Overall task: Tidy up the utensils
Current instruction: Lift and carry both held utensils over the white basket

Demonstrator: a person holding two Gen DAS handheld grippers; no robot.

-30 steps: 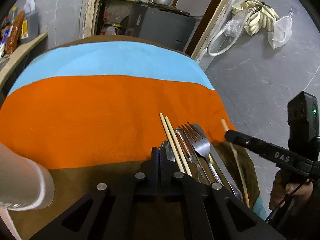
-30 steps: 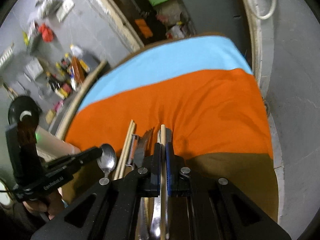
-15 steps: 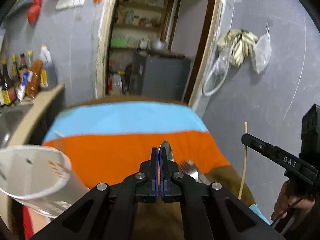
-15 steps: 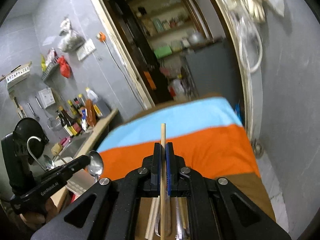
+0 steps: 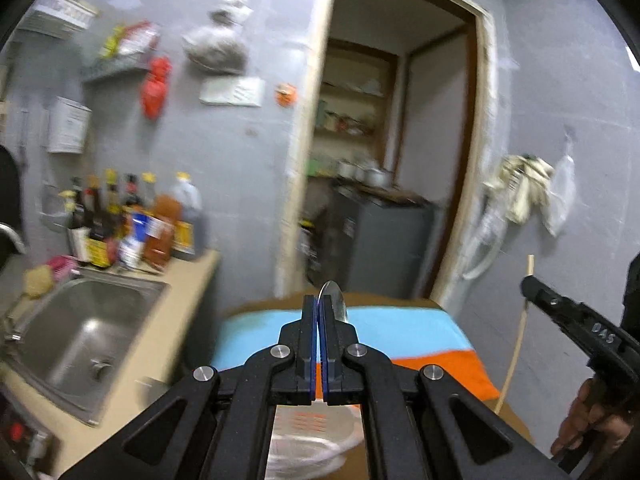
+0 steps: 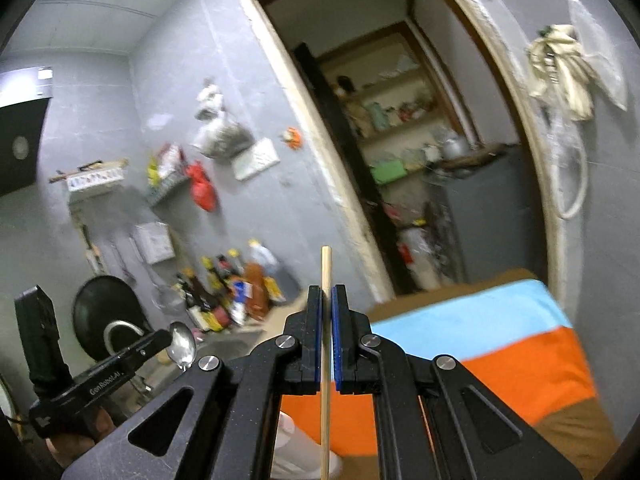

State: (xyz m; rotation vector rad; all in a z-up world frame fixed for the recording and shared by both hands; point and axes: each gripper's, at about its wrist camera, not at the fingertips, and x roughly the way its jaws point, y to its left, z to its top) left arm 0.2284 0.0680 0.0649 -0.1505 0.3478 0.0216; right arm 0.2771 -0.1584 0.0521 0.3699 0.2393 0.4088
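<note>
In the left wrist view my left gripper (image 5: 319, 308) is shut on a metal spoon (image 5: 335, 300), whose bowl sticks up past the fingertips. A white cup (image 5: 312, 436) stands below the fingers. My right gripper (image 6: 327, 296) is shut on a single wooden chopstick (image 6: 326, 268), held upright above the striped cloth (image 6: 500, 340). Each view shows the other tool: the right gripper (image 5: 532, 286) with its chopstick (image 5: 518, 332) at the right, and the left gripper (image 6: 165, 337) with the spoon (image 6: 182, 346) at the lower left. The other utensils on the table are out of sight.
A steel sink (image 5: 80, 328) is set in the counter to the left, with a row of bottles (image 5: 132, 220) behind it. Beyond the table a doorway (image 5: 400, 160) leads to shelves and a grey cabinet. The white cup (image 6: 292, 444) stands near the table's left edge.
Both grippers have risen from the table and tilted up toward level, carrying the spoon and the chopstick. The forks and remaining chopsticks have dropped out of view; the cup now sits under the left fingers.
</note>
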